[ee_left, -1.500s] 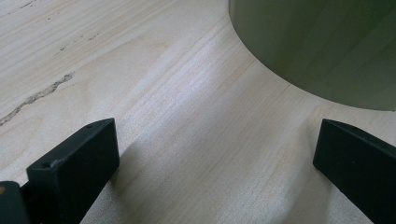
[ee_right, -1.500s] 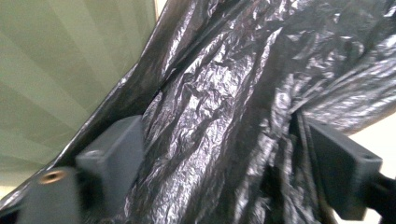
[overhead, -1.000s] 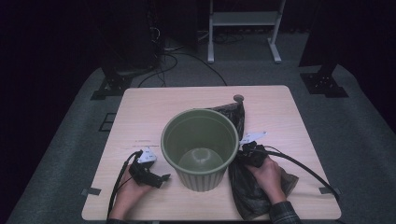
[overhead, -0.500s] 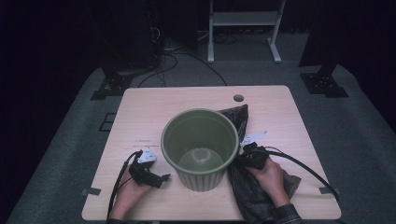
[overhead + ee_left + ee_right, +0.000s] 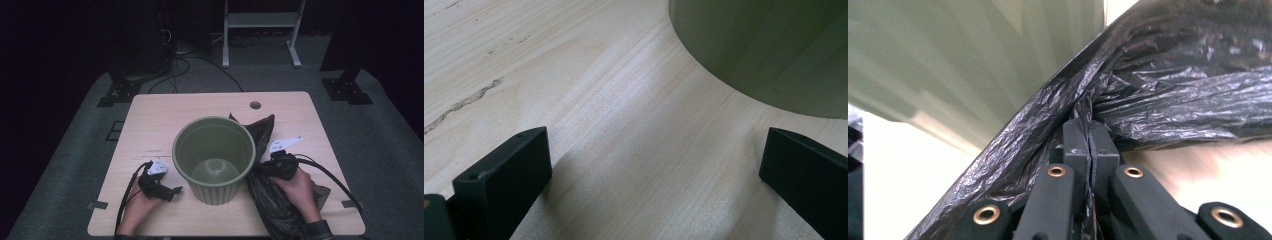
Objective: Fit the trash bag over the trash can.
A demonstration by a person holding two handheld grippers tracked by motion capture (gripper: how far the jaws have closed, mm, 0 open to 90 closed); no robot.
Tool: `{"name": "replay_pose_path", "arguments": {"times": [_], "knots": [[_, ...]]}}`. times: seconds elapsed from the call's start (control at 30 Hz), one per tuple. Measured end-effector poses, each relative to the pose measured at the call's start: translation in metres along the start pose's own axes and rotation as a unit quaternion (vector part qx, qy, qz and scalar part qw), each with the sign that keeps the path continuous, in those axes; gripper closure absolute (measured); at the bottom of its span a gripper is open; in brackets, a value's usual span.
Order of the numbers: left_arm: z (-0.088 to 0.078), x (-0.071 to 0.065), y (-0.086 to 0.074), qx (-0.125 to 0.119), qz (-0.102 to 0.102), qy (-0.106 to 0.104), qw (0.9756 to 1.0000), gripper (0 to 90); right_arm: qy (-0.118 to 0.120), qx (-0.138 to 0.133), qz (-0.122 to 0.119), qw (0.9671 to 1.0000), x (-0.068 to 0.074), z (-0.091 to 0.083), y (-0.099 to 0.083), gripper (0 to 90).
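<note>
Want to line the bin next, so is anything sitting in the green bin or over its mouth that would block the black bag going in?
Nothing visible does. The green bin is open and looks empty, and the black bag, pinched in the right gripper, lies right beside it.

Item count: one green bin (image 5: 214, 159); one black plastic bag (image 5: 270, 200); one wooden table (image 5: 165, 117); two grippers, the left gripper (image 5: 172, 191) and the right gripper (image 5: 1089, 131); two hands, one per gripper; one white frame (image 5: 261, 20) on the floor behind the table.
</note>
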State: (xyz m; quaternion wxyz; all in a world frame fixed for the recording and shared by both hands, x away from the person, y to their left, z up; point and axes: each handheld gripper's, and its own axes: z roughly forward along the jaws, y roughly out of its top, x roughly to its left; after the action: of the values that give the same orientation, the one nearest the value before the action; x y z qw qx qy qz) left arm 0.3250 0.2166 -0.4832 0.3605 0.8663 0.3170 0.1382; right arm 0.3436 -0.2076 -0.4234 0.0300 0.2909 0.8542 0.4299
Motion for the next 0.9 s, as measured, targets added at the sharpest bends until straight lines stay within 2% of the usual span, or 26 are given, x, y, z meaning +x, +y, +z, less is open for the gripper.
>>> {"name": "replay_pose_path", "arguments": {"times": [0.27,0.47,0.7,0.9], "knots": [[0.000,0.000,0.000,0.000,0.000,0.000,1.0000,0.0,0.022,-0.031,-0.008,0.9993,0.006,-0.031,0.006,88.9],[0.000,0.000,0.000,0.000,-0.001,0.001,1.0000,0.0,0.027,-0.035,-0.024,0.9987,0.015,-0.048,0.016,88.8],[0.000,0.000,0.000,0.000,0.000,0.001,1.0000,0.0,0.050,-0.053,-0.043,0.9964,0.028,-0.066,0.029,88.7],[0.000,0.000,0.000,0.000,-0.001,0.001,1.0000,0.0,0.075,-0.065,-0.065,0.9929,0.038,-0.079,0.040,88.7]]}}
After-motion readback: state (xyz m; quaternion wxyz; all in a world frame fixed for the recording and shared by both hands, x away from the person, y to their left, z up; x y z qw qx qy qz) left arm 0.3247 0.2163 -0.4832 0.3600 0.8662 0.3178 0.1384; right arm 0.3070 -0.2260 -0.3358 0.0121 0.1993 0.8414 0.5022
